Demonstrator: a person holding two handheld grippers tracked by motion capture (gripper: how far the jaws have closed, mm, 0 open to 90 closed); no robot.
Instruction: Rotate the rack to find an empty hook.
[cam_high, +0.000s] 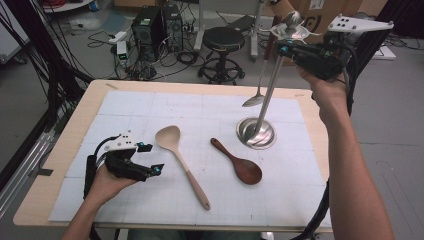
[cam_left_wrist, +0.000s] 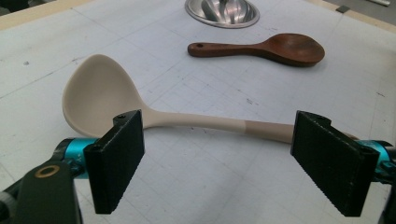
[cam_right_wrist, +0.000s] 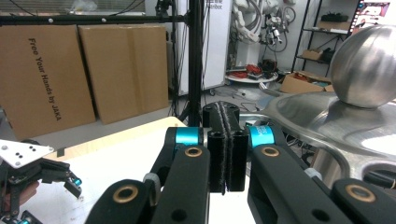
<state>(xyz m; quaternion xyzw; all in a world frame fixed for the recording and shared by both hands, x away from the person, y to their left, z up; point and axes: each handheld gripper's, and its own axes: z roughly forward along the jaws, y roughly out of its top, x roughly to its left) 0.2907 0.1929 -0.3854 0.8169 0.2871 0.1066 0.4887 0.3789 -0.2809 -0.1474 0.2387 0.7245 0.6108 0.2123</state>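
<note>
The beige silicone spoon lies flat on the white gridded mat, left of the middle of the desk, its bowl toward the far side and its handle running near and to the right. It looks light, with a soft, slightly grippy bowl and a stiffer handle that changes to a darker tan sleeve toward its end, so it should neither slip nor break; the straight stretch of handle just behind the bowl seems the best place to take it, since the rounded bowl would squirm between flat pads. The left hand-held gripper rests low just left of the spoon, jaws released and spread wide, with the handle lying beyond the gap between them and not touched. To the right of the spoon lies a dark wooden rice spoon, apart from it, and farther right stands a steel utensil rack on a round base, with a metal spoon hanging from its top ring. The right hand-held gripper is held high at the top of that rack beside its ball knob, its jaws clenched together with nothing between them
</note>
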